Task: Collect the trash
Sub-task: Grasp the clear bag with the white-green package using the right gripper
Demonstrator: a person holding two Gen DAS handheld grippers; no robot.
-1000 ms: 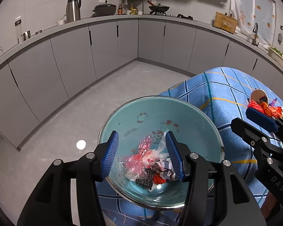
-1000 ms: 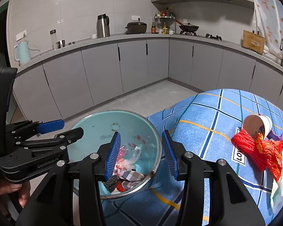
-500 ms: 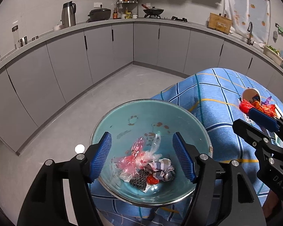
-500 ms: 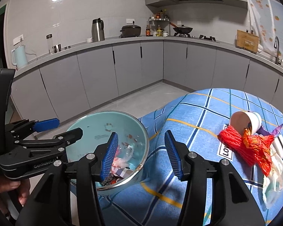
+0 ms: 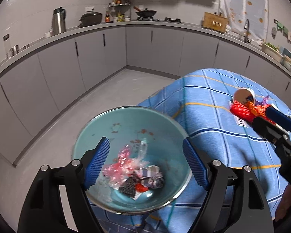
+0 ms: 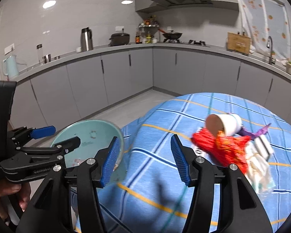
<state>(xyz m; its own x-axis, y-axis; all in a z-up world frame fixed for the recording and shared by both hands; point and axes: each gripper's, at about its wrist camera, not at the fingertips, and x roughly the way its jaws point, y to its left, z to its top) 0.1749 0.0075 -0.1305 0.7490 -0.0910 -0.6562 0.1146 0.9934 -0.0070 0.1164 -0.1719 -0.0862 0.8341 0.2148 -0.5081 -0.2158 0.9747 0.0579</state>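
Grippers, 2 counted, both black w/ blue ribbed pads. The left gripper (image 5: 146, 164) is seen tilted down over the bowl, its jaws opening wide, nothing pressed between the pads; the trash below is seen through the gap, not touched. The right gripper (image 6: 144, 160) is angled down over bare cloth, jaws opening too, nothing between them. Part of a hand (image 6: 19, 196) is seen under the left tool at the near left of the right wrist view.

Bowl (image 5: 99, 132), 1 counted: teal inside, metal rim, at the near left edge of the table, partly past the cloth edge. Inside it approx. 4 scraps are made out: a pink-and-clear plastic wrap (image 5: 124, 163), a plaid crumpled piece (image 5: 152, 177), a dark mesh bit (image 5: 128, 186), a small red bit (image 5: 141, 188). Exact count can't be told, as the pieces overlap.

Table cloth (image 6: 155, 190), 1, blue w/ white, navy and yellow lines, is draped over the table.

Further right on the cloth a 2nd trash pile is seen, well apart from the bowl: 1 paper cup (image 6: 226, 124) on its side, mouth toward the near left, 1 red net (image 6: 209, 142) touching it, 1 orange wrapper (image 6: 232, 145), 1 purple wrapper (image 6: 260, 131), and pale plastic packaging (image 6: 259, 165) nearest the right edge.

Far back, the grey cabinets (image 6: 116, 77) are lined under 1 counter, w/ 1 steel flask (image 6: 86, 38), 1 dark pot (image 6: 119, 38) and 1 wok (image 6: 171, 35) on it.
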